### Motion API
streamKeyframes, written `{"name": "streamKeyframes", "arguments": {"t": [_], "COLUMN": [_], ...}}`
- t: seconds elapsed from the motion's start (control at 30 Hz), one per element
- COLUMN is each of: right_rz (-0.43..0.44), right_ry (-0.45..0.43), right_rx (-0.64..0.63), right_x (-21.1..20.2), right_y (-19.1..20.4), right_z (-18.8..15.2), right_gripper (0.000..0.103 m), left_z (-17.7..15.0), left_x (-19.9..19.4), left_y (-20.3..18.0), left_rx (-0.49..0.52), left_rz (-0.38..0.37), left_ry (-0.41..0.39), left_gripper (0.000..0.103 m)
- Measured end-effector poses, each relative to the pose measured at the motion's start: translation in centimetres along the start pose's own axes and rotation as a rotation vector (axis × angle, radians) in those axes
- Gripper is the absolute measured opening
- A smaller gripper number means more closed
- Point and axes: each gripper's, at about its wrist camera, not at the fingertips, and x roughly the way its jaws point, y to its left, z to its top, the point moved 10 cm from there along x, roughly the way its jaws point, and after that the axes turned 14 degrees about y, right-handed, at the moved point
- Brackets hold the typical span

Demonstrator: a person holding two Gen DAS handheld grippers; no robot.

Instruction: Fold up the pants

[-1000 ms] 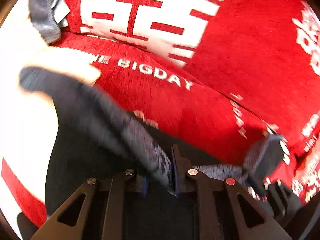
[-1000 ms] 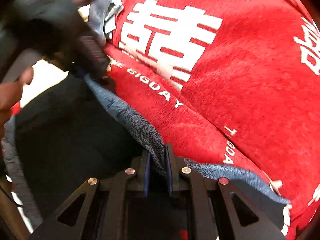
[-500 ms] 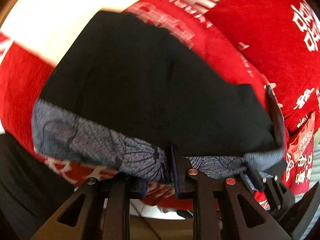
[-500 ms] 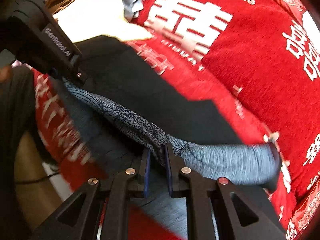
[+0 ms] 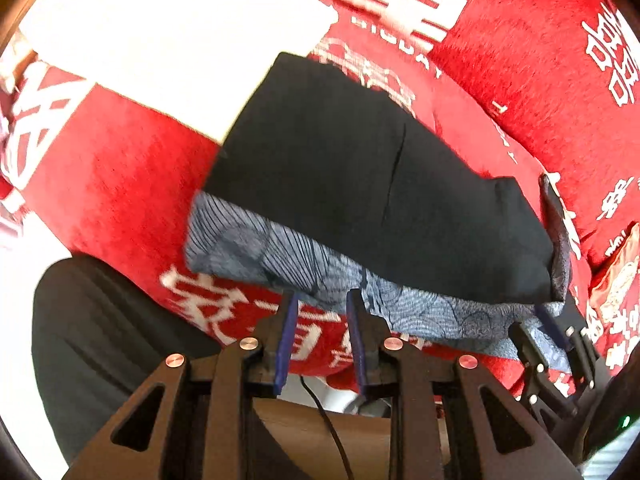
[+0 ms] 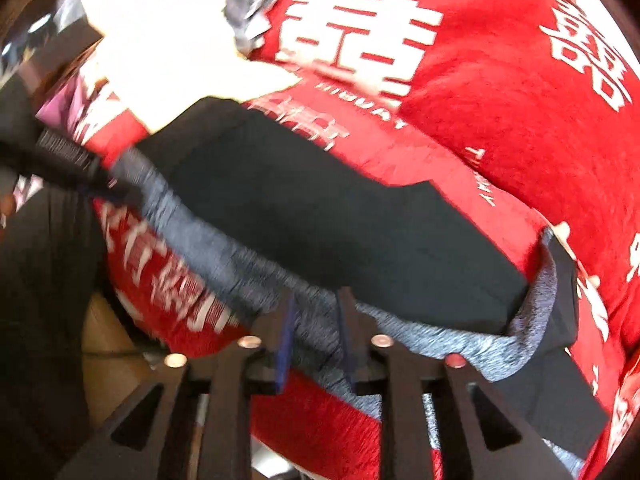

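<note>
Left wrist view: folded black pants with a grey patterned waistband lie on the red printed bedspread, band edge crosswise just beyond the left gripper, whose fingers are opening, empty.

Right wrist view: the right gripper fingers are opening, waistband between them, unpinched.

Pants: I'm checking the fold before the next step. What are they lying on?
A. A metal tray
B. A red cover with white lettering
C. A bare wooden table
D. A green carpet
B: the dark pants lie spread on a red cover printed with white characters.
</note>
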Motion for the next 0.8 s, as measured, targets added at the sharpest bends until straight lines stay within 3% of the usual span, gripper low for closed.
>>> {"name": "streamKeyframes", "arguments": {"t": [0.03, 0.1, 0.17, 0.2, 0.23, 0.27, 0.3, 0.37, 0.43, 0.63, 0.73, 0.8], "right_rz": [-0.007, -0.003, -0.003, 0.011, 0.028, 0.034, 0.041, 0.044, 0.061, -0.028, -0.034, -0.043], "right_ry": [-0.003, 0.011, 0.111, 0.197, 0.199, 0.163, 0.178, 0.171, 0.128, 0.09, 0.125, 0.127], "right_rx": [0.019, 0.067, 0.136, 0.179, 0.196, 0.203, 0.205, 0.212, 0.254, 0.486, 0.604, 0.632], "right_x": [0.2, 1.2, 3.6, 5.4, 5.7, 5.0, 4.7, 3.7, 1.7, -1.2, -0.5, -0.6], "right_y": [-0.5, -1.5, -2.7, -3.2, -3.4, -3.4, -3.2, -3.4, -4.7, -13.7, -18.0, -20.1], "right_z": [0.2, 0.4, -0.5, -1.6, -1.8, -1.6, -1.8, -2.3, -2.6, -5.4, -6.4, -6.6], "right_gripper": [0.063, 0.066, 0.068, 0.073, 0.075, 0.078, 0.079, 0.079, 0.079, 0.082, 0.082, 0.082], "left_z": [0.2, 0.8, 1.6, 2.1, 2.5, 2.9, 3.2, 3.9, 4.1, 4.9, 5.3, 5.2], "left_x": [-0.4, -0.9, -0.8, -0.3, 0.5, 1.3, 1.9, 2.7, 4.0, 7.3, 8.4, 8.2], "left_y": [-0.2, -1.4, -3.6, -5.0, -6.5, -7.7, -8.6, -10.3, -11.9, -14.6, -15.8, -15.4], "left_rx": [0.002, 0.019, 0.072, 0.1, 0.133, 0.147, 0.159, 0.185, 0.246, 0.319, 0.411, 0.434], "left_rz": [-0.01, -0.023, -0.008, 0.006, 0.033, 0.053, 0.078, 0.155, 0.208, 0.295, 0.439, 0.475], "left_ry": [-0.01, -0.024, -0.039, -0.04, -0.03, -0.024, -0.034, -0.072, -0.047, -0.024, -0.064, -0.079], "left_gripper": [0.026, 0.026, 0.026, 0.034, 0.047, 0.081, 0.092, 0.092, 0.092, 0.092, 0.092, 0.092]}}
